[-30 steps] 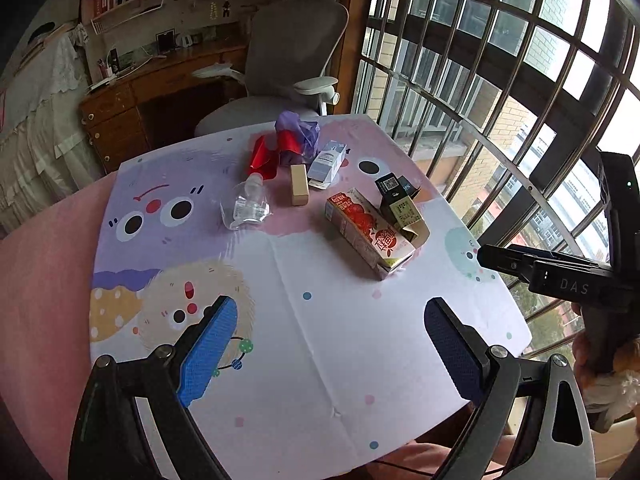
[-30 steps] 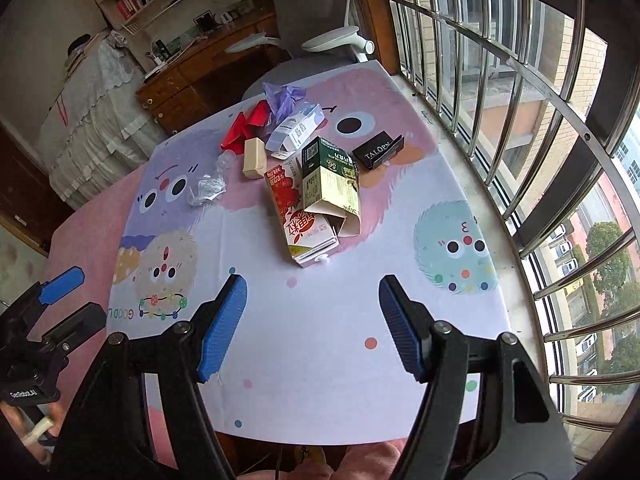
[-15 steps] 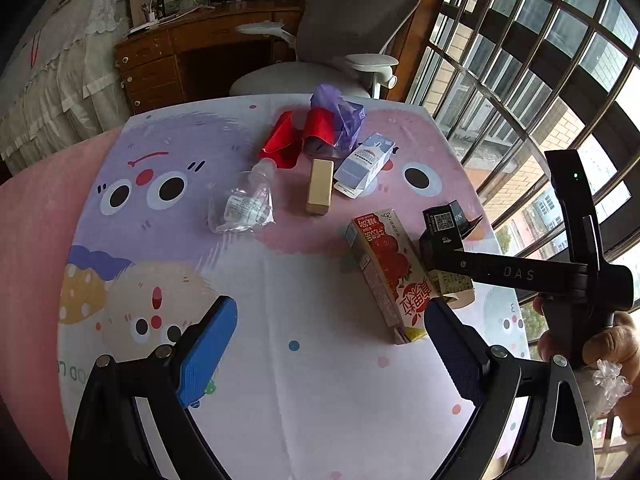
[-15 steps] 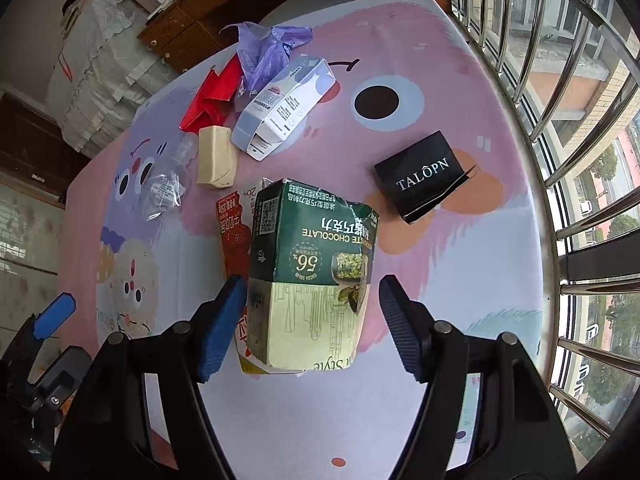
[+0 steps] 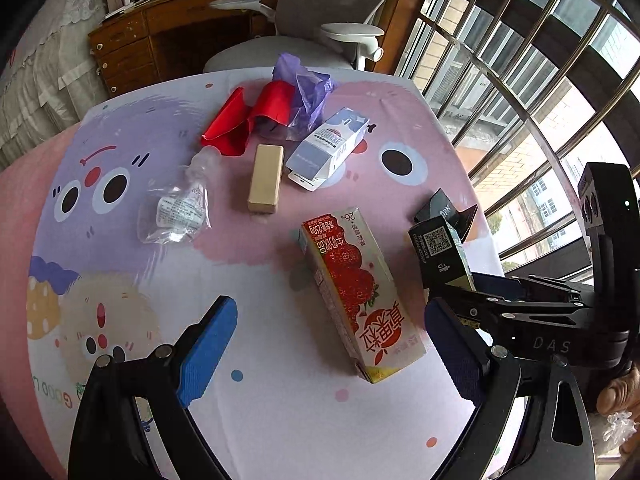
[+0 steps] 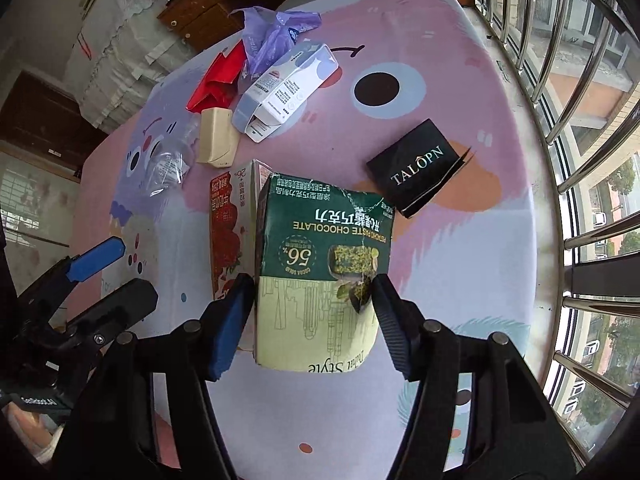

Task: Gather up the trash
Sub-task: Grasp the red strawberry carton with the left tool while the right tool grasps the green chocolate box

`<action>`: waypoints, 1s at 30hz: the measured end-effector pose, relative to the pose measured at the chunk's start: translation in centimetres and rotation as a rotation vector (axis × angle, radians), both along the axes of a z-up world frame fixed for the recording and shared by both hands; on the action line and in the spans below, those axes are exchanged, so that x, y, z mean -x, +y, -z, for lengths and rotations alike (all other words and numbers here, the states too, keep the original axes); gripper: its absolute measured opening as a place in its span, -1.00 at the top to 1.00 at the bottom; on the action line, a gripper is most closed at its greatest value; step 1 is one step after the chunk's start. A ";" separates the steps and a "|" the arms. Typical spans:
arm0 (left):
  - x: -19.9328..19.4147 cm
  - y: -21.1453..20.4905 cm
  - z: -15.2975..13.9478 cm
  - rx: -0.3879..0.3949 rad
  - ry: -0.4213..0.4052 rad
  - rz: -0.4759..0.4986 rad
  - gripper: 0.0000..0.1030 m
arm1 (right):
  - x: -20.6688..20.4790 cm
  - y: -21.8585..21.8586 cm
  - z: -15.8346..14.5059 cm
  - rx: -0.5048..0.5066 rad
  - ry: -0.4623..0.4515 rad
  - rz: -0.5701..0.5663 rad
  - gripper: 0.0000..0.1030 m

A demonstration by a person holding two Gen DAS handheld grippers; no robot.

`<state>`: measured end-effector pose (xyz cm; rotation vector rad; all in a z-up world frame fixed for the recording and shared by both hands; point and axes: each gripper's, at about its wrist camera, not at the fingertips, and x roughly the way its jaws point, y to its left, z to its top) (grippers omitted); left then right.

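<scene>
Trash lies on a cartoon tablecloth [image 5: 120, 260]. My right gripper [image 6: 310, 288] is shut on a green chocolate box [image 6: 324, 240], one pad pressed to each side of it. The same box [image 5: 440, 252] stands at the right of the left wrist view. Beside it lies a red strawberry milk carton [image 5: 352, 280]. My left gripper [image 5: 328, 312] hovers open above that carton's near end, holding nothing. Farther back lie a black TALOPN box [image 6: 416, 166], a blue-white carton [image 5: 328, 148], a beige box [image 5: 265, 178], a crushed clear bottle [image 5: 176, 204], red wrapping [image 5: 248, 116] and a purple bag [image 5: 308, 88].
A grey office chair [image 5: 320, 0] and a wooden desk [image 5: 160, 32] stand beyond the table's far edge. Window bars [image 5: 520, 60] run close along the right side. A hand [image 5: 620, 392] holds the right gripper's handle.
Both grippers moved forward and lower over the table. The right gripper came around the green chocolate box and its fingers narrowed onto the box's sides.
</scene>
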<state>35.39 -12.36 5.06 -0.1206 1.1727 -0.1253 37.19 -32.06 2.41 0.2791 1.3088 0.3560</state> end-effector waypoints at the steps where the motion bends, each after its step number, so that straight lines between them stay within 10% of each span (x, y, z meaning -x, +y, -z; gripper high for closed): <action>1: -0.4 -0.3 0.4 0.001 0.012 0.002 -0.86 | 0.3 -0.5 0.0 -0.003 0.003 0.004 -0.12; 14: -3.8 -3.6 5.8 -0.042 0.180 -0.020 -0.84 | 2.8 -3.8 -0.2 -0.063 0.016 0.056 -0.10; 19: -4.3 -4.3 7.7 -0.079 0.234 -0.026 -0.10 | 3.2 -3.6 -0.2 -0.059 0.006 0.053 -0.10; 30: 0.9 -2.2 4.6 -0.097 0.117 0.004 -0.07 | 5.4 -1.6 -0.6 -0.054 -0.006 0.037 -0.06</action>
